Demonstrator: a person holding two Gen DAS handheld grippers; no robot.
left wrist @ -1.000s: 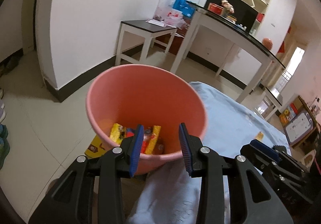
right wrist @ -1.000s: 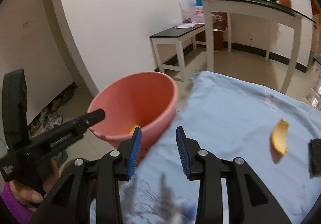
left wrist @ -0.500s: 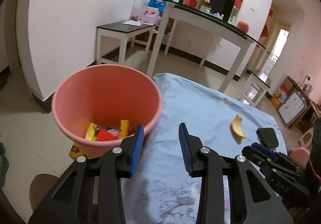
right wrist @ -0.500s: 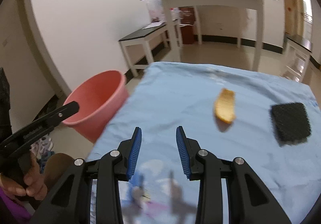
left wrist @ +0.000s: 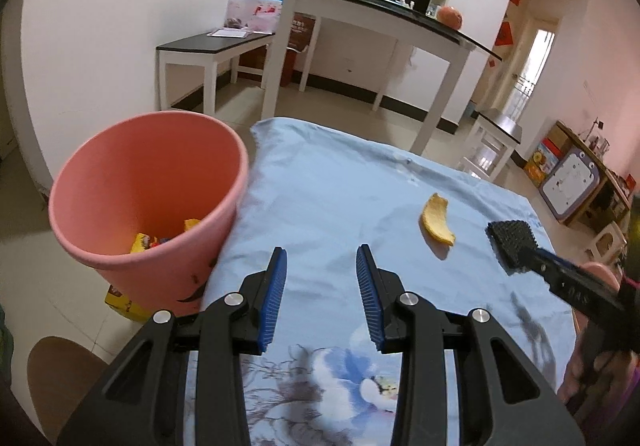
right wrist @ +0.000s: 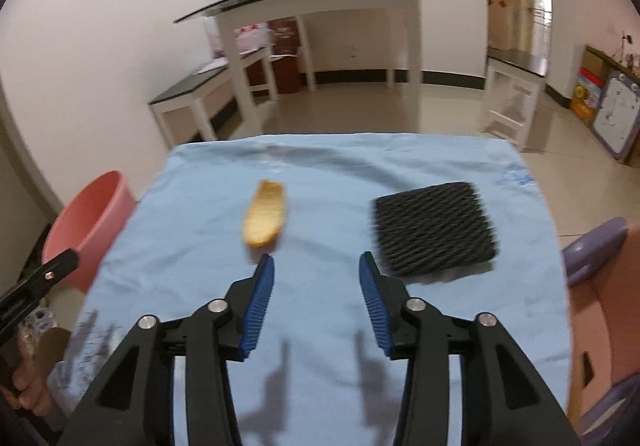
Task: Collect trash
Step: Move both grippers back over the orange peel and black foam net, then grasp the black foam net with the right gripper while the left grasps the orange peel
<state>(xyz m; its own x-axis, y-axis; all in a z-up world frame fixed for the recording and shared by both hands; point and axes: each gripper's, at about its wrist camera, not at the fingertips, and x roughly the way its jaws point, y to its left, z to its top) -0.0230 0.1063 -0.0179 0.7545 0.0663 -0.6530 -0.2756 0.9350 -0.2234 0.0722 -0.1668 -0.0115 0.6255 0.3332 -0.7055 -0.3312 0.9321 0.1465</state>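
Two pieces of trash were seen on the blue cloth point(right wrist: 320, 174): an orange peel point(right wrist: 265, 213) and, beside it on the side away from the pink bin point(left wrist: 148, 202), a black foam net point(right wrist: 434, 232). Wrappers point(left wrist: 154, 242) were seen inside the bin, which stood against the cloth's edge. The left gripper point(left wrist: 321, 298) and right gripper point(right wrist: 316, 300) were both held spread and empty above the cloth.
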